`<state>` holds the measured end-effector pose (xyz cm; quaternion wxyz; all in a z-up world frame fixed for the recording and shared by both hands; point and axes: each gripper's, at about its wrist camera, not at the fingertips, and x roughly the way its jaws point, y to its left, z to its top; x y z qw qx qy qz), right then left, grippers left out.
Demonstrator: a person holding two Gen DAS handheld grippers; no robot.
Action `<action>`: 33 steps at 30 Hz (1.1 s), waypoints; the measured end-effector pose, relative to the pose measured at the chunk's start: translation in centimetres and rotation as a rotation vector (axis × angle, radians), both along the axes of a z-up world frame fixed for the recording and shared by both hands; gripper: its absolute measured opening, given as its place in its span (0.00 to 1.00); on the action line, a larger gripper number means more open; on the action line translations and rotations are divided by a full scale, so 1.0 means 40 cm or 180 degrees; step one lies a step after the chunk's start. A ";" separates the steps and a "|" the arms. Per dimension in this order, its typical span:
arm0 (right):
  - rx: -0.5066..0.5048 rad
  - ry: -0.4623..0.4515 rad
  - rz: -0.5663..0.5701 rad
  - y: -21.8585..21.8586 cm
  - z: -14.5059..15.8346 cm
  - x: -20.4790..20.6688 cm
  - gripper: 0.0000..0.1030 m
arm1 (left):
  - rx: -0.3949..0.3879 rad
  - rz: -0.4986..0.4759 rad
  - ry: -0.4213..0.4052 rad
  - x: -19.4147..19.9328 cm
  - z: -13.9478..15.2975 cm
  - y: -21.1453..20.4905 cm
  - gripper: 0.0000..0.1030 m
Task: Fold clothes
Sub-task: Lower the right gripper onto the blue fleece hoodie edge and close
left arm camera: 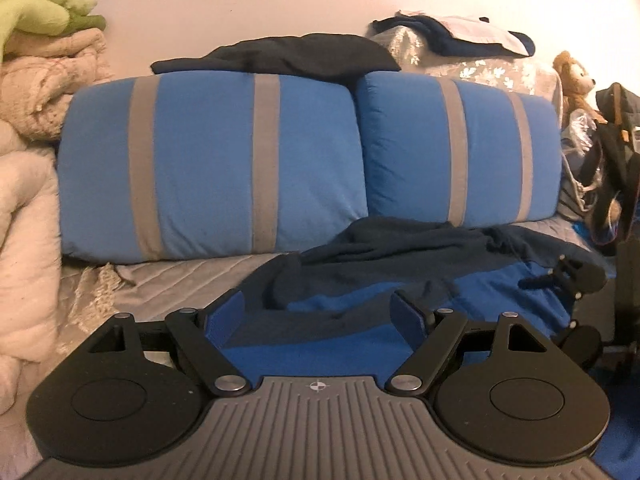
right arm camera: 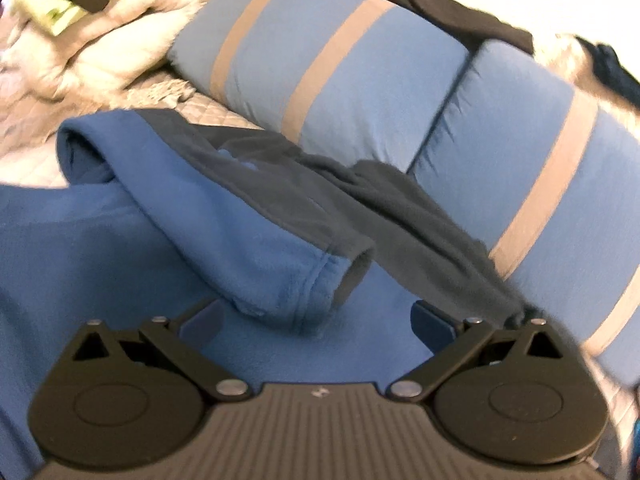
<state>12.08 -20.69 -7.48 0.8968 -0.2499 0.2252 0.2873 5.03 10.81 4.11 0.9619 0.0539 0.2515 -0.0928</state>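
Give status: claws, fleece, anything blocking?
Left claw open, empty. Right claw open over sleeve cuff. Blue fleece half folded. Pillows behind, nothing blocking.

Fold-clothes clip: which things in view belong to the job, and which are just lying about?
Job:
- blue fleece top, its sleeve folded across
- left gripper, open
- right gripper, open

Lying about:
- two striped blue pillows
- cream blanket
- teddy bear
- dark garment atop the pillows
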 end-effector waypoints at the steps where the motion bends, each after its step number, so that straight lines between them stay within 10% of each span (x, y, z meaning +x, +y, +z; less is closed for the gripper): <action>1: -0.0042 -0.0043 0.0041 0.000 0.004 -0.005 1.00 | 0.0023 -0.0002 -0.0018 -0.009 0.001 0.009 0.78; 20: -0.1906 -0.1278 0.1555 0.096 -0.088 -0.106 0.92 | 0.0049 0.0211 0.0109 -0.086 -0.102 0.104 0.78; 33: -0.2247 -0.1691 0.1771 0.161 -0.182 -0.069 0.79 | 0.0043 0.0301 0.0197 -0.093 -0.151 0.129 0.78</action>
